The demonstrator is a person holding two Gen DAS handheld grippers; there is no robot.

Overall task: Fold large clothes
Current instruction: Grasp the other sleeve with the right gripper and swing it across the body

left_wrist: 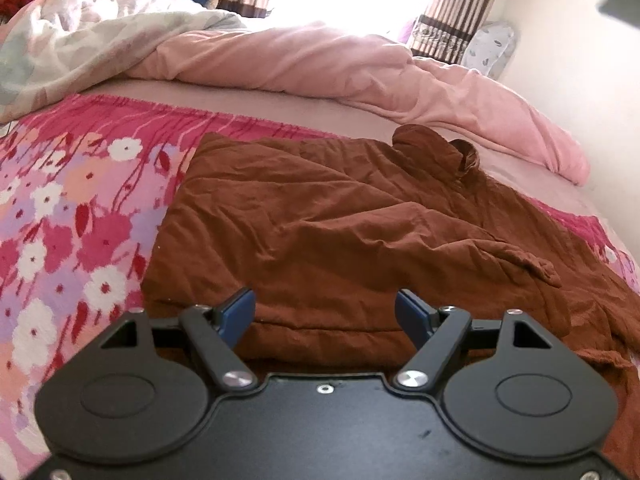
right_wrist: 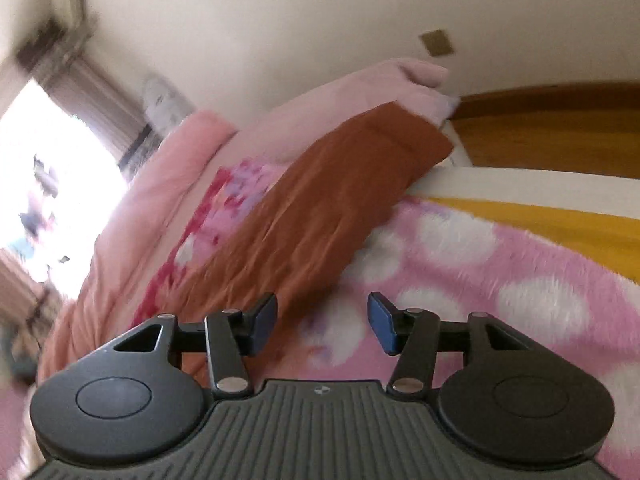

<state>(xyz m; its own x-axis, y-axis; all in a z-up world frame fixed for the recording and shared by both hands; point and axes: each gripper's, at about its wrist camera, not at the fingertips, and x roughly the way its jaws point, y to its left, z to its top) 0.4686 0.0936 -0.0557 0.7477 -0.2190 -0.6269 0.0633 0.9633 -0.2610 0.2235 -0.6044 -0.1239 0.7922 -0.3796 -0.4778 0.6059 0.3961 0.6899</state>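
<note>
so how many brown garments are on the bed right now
1. A single brown garment lies spread and creased on the floral sheet, just ahead of the left tool; the right wrist view shows it again, blurred. Others may lie outside both views.

Left tool (left_wrist: 325, 314) and right tool (right_wrist: 322, 322) both gape, gripping nothing.

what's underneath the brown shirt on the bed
The brown shirt lies on a pink floral blanket, which shows on both sides. Whatever lies directly beneath the shirt is covered.
</note>
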